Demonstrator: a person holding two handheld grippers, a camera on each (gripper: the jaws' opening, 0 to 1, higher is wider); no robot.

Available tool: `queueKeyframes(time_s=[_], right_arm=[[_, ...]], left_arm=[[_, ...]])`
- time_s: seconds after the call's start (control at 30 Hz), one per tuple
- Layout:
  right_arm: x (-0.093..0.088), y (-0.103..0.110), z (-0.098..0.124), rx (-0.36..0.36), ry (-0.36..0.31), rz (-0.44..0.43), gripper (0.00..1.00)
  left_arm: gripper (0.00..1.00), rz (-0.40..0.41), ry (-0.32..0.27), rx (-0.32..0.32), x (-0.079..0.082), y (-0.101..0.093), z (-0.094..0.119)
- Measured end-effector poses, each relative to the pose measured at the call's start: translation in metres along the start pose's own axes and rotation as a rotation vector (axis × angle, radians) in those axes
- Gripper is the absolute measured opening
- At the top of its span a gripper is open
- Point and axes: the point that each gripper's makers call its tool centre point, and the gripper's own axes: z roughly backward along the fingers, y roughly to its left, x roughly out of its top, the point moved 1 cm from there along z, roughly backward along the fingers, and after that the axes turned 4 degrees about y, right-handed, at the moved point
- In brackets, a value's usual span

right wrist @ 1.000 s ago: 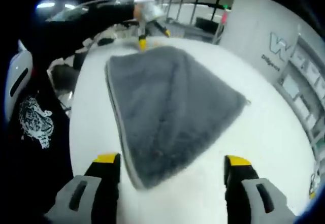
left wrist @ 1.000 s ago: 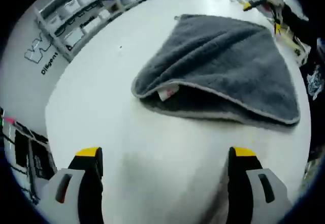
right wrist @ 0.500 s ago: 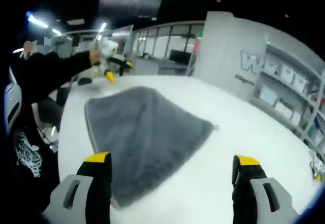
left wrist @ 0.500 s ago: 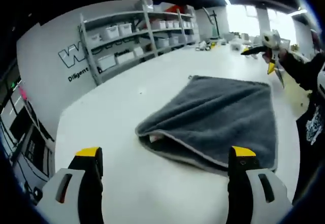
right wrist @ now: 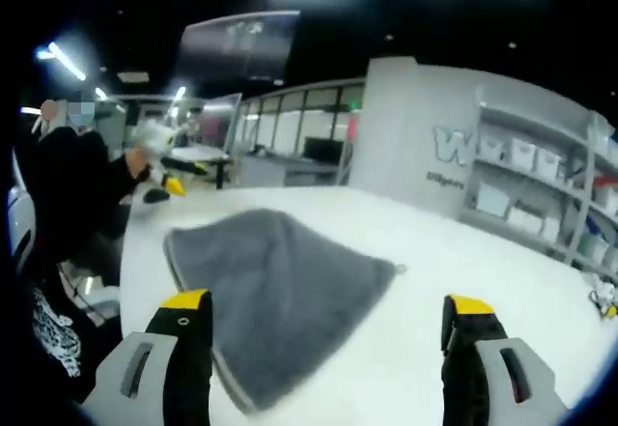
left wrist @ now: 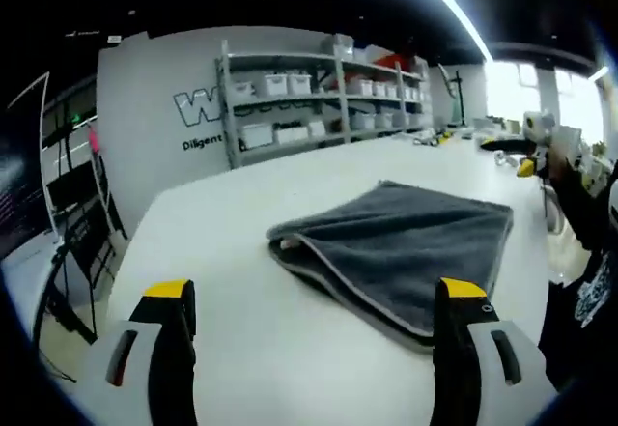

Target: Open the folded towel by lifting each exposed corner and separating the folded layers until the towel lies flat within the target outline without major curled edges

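Wall [left wrist: 145, 88]: "W", seemingly "Diligent"

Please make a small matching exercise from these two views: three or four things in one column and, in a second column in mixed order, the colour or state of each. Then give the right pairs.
Things:
1. towel
2. table
3. left hand-held gripper
4. shelves

Colour or state:
A. white, with the towel lying on it
B. grey and folded, layers showing at one edge
C. against the wall, holding white boxes
D. open, yellow tips, holding nothing

Pairs: 1-B, 2-A, 3-D, 4-C
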Motion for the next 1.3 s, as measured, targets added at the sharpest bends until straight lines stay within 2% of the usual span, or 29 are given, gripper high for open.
queueKeyframes(time_s=[0.07,0.13,0.27,0.4,0.5,0.6,0.67,0.73,0.77,0.8,0.87,0.9,0.97,1.13,1.3], right_arm=[[-0.005,0.002,0.005,-0.009,0.001,0.006,1.00],[-0.010,0.003,0.012,-0.025,0.002,0.006,1.00],[-0.017,0.001,0.026,-0.042,-0.018,-0.014,1.00],[-0.024,-0.003,0.036,-0.063,-0.026,-0.039,1.00],[-0.032,-0.008,0.040,-0.090,-0.025,-0.060,1.00],[-0.043,-0.008,0.045,-0.094,-0.023,-0.073,1.00],[-0.052,-0.007,0.049,-0.089,-0.022,-0.096,1.00],[-0.059,-0.009,0.054,-0.087,-0.029,-0.130,1.00],[-0.062,-0.013,0.056,-0.097,-0.034,-0.150,1.00],[-0.066,-0.018,0.057,-0.110,-0.030,-0.167,1.00],[-0.073,-0.025,0.059,-0.132,-0.018,-0.176,1.00],[-0.075,-0.028,0.059,-0.140,-0.018,-0.179,1.00],[-0.076,-0.029,0.059,-0.143,-0.018,-0.182,1.00],[-0.074,-0.027,0.055,-0.129,-0.018,-0.176,1.00],[-0.068,-0.024,0.053,-0.114,-0.029,-0.167,1.00]], left_arm=[[1.00,-0.016,-0.028,0.023,0.003,-0.006,0.007],[1.00,0.014,-0.067,0.015,0.007,-0.018,0.016],[1.00,-0.004,-0.085,-0.009,0.007,-0.047,0.028],[1.00,-0.056,-0.084,0.029,0.007,-0.060,0.036],[1.00,-0.034,-0.114,0.054,0.006,-0.057,0.040],[1.00,0.041,-0.114,0.127,-0.004,-0.042,0.041],[1.00,0.060,-0.121,0.159,-0.010,-0.038,0.043],[1.00,0.038,-0.137,0.177,-0.013,-0.039,0.043],[1.00,0.001,-0.123,0.192,-0.017,-0.039,0.042],[1.00,0.000,-0.115,0.202,-0.022,-0.041,0.040],[0.97,0.003,-0.108,0.198,-0.025,-0.045,0.040],[0.97,0.008,-0.118,0.170,-0.026,-0.053,0.039],[1.00,0.023,-0.126,0.146,-0.026,-0.059,0.039],[1.00,0.039,-0.104,0.147,-0.031,-0.062,0.039],[1.00,0.050,-0.111,0.132,-0.031,-0.067,0.039]])
